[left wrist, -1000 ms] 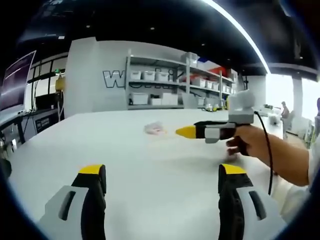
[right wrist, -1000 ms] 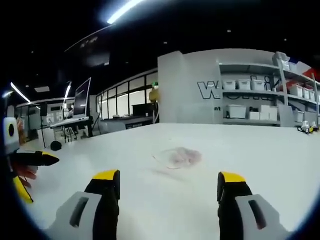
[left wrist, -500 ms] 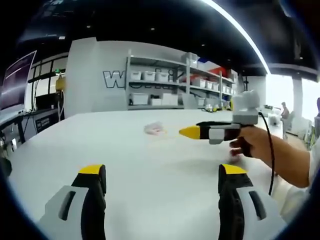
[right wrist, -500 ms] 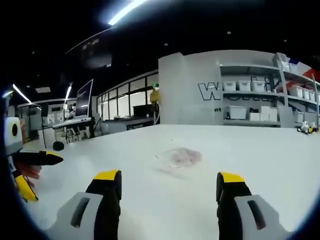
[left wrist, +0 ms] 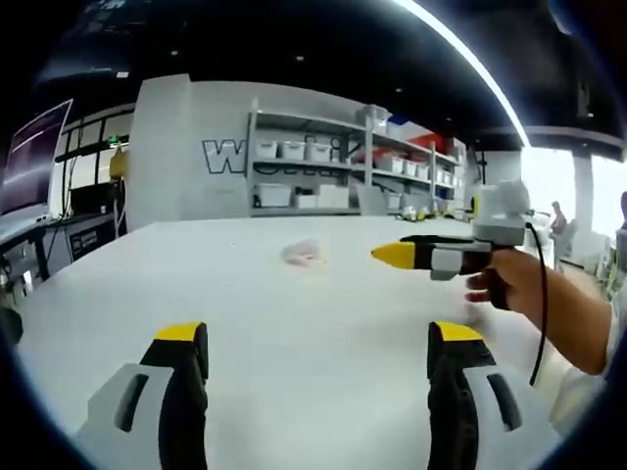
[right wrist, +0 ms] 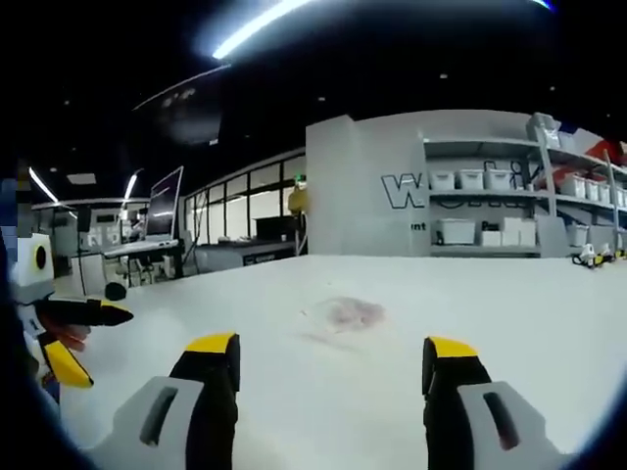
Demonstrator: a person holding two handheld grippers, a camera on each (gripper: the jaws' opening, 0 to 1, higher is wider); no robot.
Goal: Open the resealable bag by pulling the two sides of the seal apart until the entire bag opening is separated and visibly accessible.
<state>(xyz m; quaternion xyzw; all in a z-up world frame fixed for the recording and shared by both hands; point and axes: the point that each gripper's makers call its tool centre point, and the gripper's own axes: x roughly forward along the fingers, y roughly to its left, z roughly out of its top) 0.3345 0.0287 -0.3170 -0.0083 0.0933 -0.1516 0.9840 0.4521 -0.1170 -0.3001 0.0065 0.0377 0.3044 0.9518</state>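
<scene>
Both claws hover released, gripping nothing: the left claw (left wrist: 306, 357) spread wide over the white bench (left wrist: 294, 313), the right claw (right wrist: 328, 367) just as wide. Out ahead, well apart from either, the resealable bag (right wrist: 343, 313) lies flat mid-bench, thin clear film, crumpled, with something pinkish inside. The danger looks plain: slick film could slide from hard yellow tips, and pinching both seal layers together would keep it shut.
</scene>
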